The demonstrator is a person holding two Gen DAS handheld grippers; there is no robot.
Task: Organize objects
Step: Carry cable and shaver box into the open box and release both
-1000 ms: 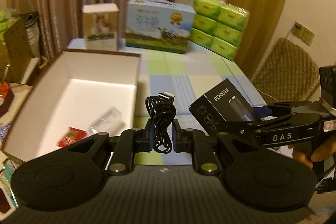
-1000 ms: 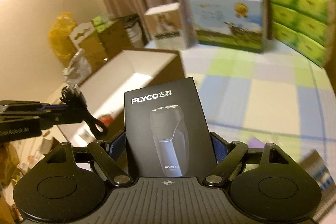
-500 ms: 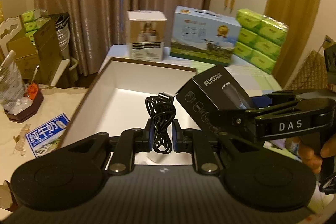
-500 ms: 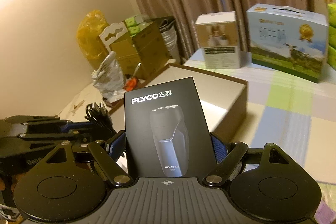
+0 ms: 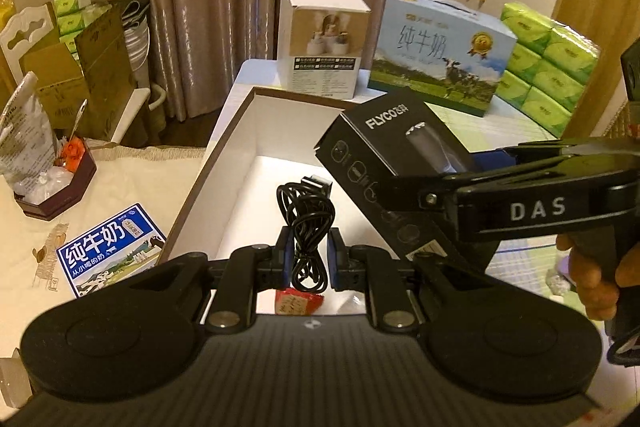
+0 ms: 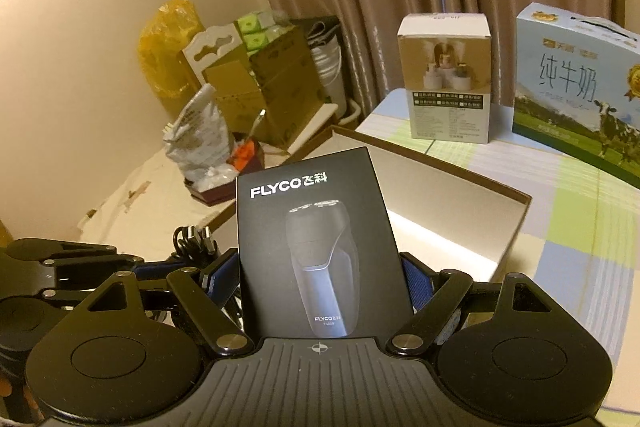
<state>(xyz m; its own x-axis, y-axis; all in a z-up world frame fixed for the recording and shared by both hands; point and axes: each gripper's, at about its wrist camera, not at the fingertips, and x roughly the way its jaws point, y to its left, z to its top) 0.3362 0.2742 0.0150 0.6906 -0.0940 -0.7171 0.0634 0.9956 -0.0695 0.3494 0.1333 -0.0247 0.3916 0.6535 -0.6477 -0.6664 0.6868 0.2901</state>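
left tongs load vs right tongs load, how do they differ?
The left tongs pinch a coiled black cable, thin and floppy, so the jaws sit nearly shut. The right tongs clamp a black shaver box, rigid, flat-sided and printed, so the jaws stand wide. The cable hangs plain, with a plug on top. Both are black, gripped, and held over the open white tray.
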